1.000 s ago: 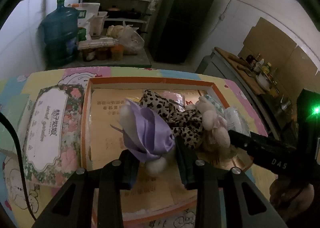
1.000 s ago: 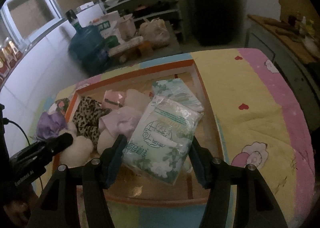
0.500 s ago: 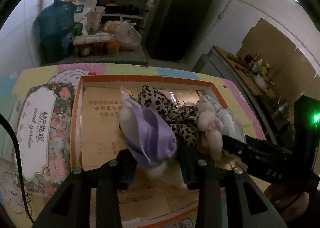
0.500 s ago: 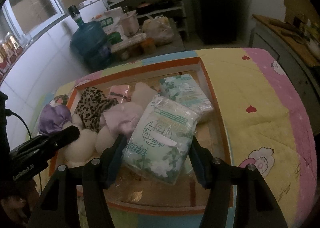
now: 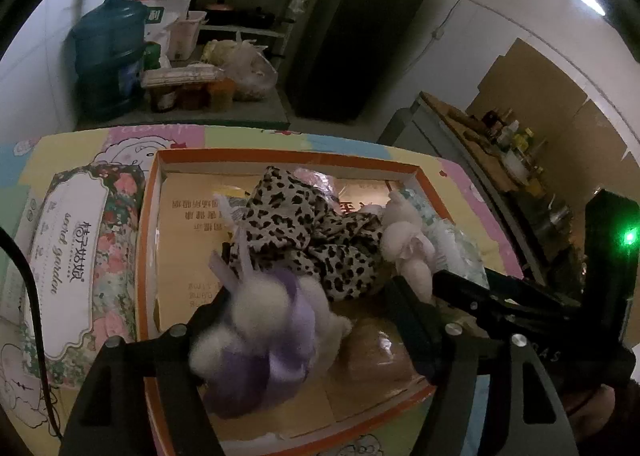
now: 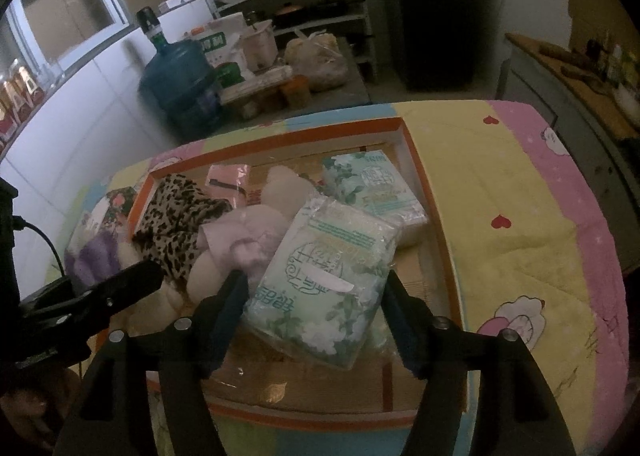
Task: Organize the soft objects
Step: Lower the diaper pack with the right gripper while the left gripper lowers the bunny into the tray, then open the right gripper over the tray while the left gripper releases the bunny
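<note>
Soft things fill the orange-rimmed cardboard tray [image 5: 148, 223] on your patterned tablecloth [image 6: 520, 191]. Your left gripper [image 5: 312, 320] has just been opening; its jaws now stand wide apart, and the purple-and-cream plush toy [image 5: 272, 336] sits blurred between them at the tray's near left, against the left finger and clear of the right one, so it looks let go, though the blur makes contact hard to judge. Beside it, toward the middle, lies the leopard-print cloth [image 5: 304, 228], and just right of that a pale pink plush [image 5: 408, 244]. Outside the tray, along its left rim, rests the floral tissue pack [image 5: 72, 256].

Your right gripper [image 6: 316, 296] has also been easing open. The green-and-white tissue packet [image 6: 324, 280] lies tilted between its fingers, its near end over the tray floor; the right pad is at its edge, the left pad stands a little off, and I cannot tell whether it is still pinched. A second packet of the same kind [image 6: 372, 187] lies behind it, against the tray's right wall.
</note>
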### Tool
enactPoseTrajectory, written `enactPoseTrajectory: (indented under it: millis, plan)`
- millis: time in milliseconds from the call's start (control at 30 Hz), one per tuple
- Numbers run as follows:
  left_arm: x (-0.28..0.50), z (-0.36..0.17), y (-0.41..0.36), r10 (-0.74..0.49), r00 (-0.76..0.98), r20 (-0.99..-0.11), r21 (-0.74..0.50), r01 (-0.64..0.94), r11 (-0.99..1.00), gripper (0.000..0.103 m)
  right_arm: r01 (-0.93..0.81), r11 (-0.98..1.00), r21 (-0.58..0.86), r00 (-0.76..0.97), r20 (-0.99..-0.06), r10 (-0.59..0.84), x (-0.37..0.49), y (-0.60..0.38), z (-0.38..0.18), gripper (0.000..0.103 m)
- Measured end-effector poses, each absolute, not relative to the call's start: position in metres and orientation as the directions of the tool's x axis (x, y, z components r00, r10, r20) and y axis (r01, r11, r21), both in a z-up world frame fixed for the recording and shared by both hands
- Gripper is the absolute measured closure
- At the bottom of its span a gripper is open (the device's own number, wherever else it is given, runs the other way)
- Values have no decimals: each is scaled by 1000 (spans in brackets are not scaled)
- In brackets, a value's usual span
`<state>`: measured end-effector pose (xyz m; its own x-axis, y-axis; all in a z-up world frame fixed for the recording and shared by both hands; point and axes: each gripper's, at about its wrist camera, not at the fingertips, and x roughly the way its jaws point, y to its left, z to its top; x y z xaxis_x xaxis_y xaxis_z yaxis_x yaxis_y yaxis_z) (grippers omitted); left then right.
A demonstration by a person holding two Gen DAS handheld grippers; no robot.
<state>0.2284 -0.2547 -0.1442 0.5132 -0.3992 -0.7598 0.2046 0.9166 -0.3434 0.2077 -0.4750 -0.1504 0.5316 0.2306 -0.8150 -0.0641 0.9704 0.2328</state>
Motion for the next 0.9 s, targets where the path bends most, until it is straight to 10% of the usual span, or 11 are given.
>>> enactPoseTrajectory:
  millis: [900]
  plan:
    - [205, -103, -235, -361, 600, -714, -301, 202, 932, 30, -22, 980, 198, 619, -767, 169, 178, -474, -114, 31]
